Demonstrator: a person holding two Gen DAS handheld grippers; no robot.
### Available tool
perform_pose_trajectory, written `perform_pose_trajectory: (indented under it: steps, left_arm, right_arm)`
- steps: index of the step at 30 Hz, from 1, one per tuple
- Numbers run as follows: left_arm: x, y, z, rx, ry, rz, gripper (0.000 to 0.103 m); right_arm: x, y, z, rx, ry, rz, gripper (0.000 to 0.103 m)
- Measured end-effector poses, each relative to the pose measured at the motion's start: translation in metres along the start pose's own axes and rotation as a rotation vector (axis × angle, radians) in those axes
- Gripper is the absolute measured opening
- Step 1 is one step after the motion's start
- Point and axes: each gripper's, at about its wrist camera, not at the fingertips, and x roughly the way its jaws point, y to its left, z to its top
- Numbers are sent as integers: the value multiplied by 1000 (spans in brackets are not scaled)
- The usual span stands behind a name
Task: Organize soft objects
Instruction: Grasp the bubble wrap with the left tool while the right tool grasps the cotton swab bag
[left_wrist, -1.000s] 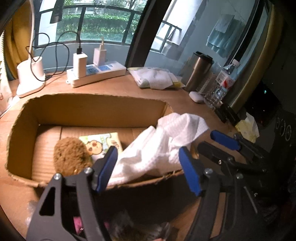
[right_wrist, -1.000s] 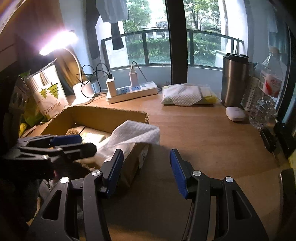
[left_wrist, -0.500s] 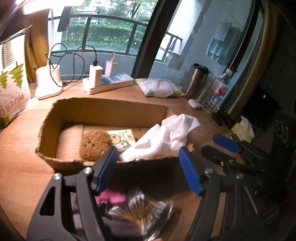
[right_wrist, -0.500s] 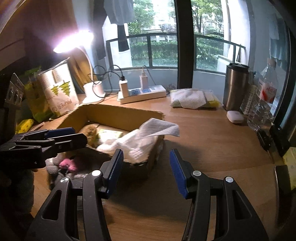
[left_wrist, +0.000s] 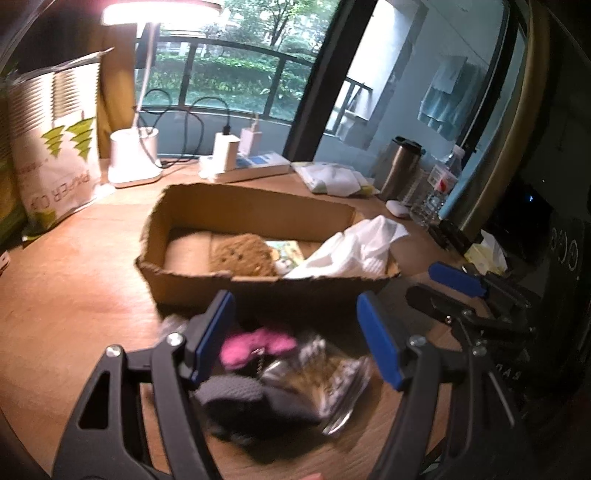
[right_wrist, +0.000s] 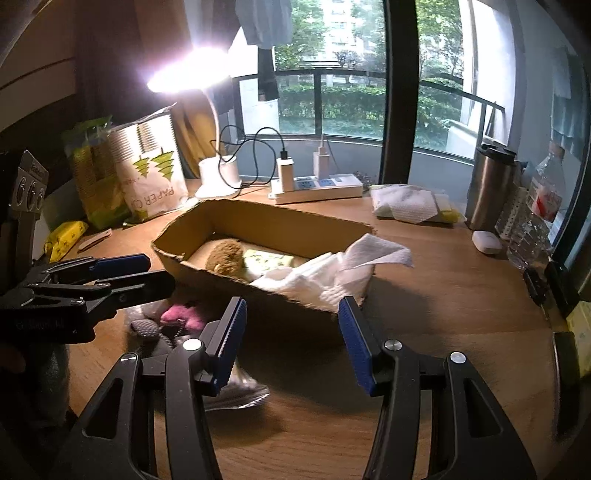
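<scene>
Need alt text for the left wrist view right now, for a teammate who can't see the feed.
The open left gripper hovers over a blurred pile on the wooden desk: a pink soft item, grey knit and a clear packet. Behind sits a cardboard box holding a brown plush and white cloth.

Place: my desk at home, by the balcony
Clues: desk lamp (right_wrist: 192, 74), power strip (right_wrist: 317, 188), laundry (right_wrist: 266, 22) hanging outside

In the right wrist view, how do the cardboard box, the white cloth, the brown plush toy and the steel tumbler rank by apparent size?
1. cardboard box
2. white cloth
3. steel tumbler, though it stands farther away, so its rank against the cloth is unsure
4. brown plush toy
</scene>
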Motion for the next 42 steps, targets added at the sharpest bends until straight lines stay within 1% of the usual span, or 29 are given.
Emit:
perform_pose_trajectory:
  steps: [8,12,19,27,28,30,31,32,36,42]
  left_arm:
    - [-16,26,-17,-49,-14,28,71]
    - [-21,39,-24,-58,-14,56,71]
    - [-20,62,-36,-81,5,99,71]
    - [-8,81,-41,-108,42,153,71]
    - [-6,82,-40,-108,46,158,71]
    - [-2,85,-42,-105,58,172,71]
    - [1,86,-42,-101,66,179,71]
    - [4,87,-42,-98,75,185,71]
    - [16,88,-44,-73,115,202,71]
    - [28,83,-46,-31,152,206,71]
  right_arm:
    - [0,24,-2,-45,20,7,55]
    - [4,32,-7,-49,34,14,55]
    - [15,44,-15,-54,68,28,55]
    - [29,48,-18,-57,95,47,55]
    - [33,48,-19,-58,100,51,56]
    - [38,49,-20,-58,113,55,60]
    - [41,50,-21,-58,117,58,64]
    - [44,50,-22,-58,122,62,65]
    - [53,51,-27,-58,148,76,65]
    - [68,56,-34,-62,190,96,65]
